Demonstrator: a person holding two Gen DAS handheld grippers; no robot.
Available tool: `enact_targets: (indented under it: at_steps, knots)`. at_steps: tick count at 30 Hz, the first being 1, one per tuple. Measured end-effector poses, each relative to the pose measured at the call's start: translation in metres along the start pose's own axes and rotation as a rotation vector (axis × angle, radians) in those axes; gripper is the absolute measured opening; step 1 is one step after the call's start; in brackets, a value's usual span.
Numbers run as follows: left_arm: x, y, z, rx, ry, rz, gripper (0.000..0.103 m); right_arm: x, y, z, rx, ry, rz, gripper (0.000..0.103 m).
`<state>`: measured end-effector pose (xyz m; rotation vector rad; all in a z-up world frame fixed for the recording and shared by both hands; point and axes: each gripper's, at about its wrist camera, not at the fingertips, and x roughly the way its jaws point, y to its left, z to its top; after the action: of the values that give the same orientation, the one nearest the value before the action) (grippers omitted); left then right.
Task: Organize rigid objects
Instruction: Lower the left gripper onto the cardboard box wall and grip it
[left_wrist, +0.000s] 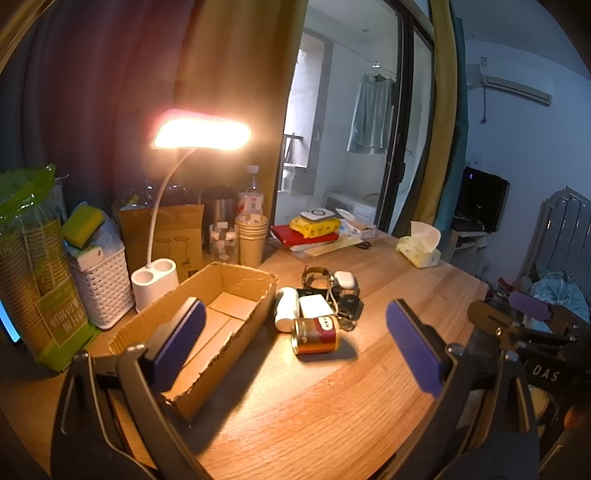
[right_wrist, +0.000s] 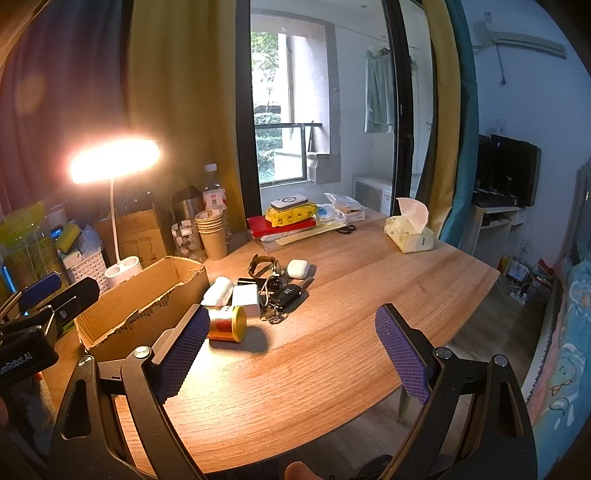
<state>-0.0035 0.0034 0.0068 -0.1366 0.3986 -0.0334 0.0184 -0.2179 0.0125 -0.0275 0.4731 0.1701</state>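
Observation:
An empty cardboard box (left_wrist: 207, 325) (right_wrist: 136, 306) lies open on the wooden table (left_wrist: 314, 398). Right of it sits a cluster: a gold and red can (left_wrist: 316, 335) (right_wrist: 227, 324) on its side, a white cylinder (left_wrist: 287, 308) (right_wrist: 217, 291), a white charger block (left_wrist: 314, 306) (right_wrist: 245, 295), a car key (right_wrist: 286, 295), a watch (right_wrist: 263, 265) and a white earbud case (left_wrist: 343, 278) (right_wrist: 297, 268). My left gripper (left_wrist: 295, 347) is open, above the box's near end and the can. My right gripper (right_wrist: 291, 350) is open, hovering nearer than the cluster. Neither holds anything.
A lit desk lamp (left_wrist: 201, 134), a white basket (left_wrist: 101, 280), stacked paper cups (left_wrist: 251, 240), bottles and a paper bag line the back left. Books with a yellow pack (right_wrist: 291, 218) and a tissue box (right_wrist: 408, 236) stand at the back. The table's right edge drops to floor.

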Motion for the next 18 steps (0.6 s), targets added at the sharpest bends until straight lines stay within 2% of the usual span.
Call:
enact_targets:
  at_steps: [7, 11, 18]
  knots:
    - [0.007, 0.015, 0.003, 0.010, 0.018, 0.029, 0.099, 0.008, 0.006, 0.002, -0.011, 0.019, 0.005, 0.093]
    - [0.022, 0.040, 0.005, 0.033, 0.047, 0.104, 0.099, 0.015, 0.008, 0.001, -0.017, 0.034, 0.004, 0.093]
    - [0.064, 0.101, -0.002, 0.058, 0.156, 0.223, 0.099, 0.038, 0.013, 0.001, -0.026, 0.069, -0.001, 0.093]
